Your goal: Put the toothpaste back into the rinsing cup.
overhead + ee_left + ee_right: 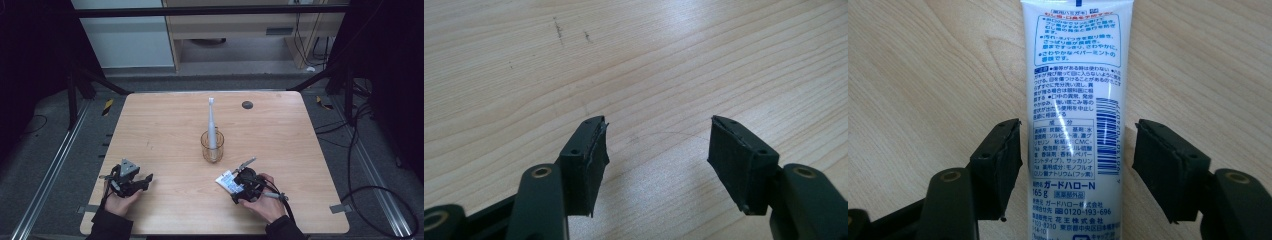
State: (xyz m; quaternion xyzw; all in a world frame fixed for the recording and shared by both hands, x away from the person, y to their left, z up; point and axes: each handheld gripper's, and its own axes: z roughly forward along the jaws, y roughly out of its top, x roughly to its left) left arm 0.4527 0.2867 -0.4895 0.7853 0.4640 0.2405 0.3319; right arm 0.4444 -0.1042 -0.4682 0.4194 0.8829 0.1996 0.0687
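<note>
Right claw point(1077, 165): held open, toothpaste tube point(1075, 100) lying between its jaws, ungripped | Left claw point(656, 155): held open over bare bench point(664, 60).

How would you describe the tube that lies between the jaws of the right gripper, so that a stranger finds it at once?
Start at the wooden table and find the glass with the toothbrush standing in it. Nearer the person and slightly right, the tube lies flat between the open jaws of the right gripper. It is the only white thing with blue print and a barcode.
</note>
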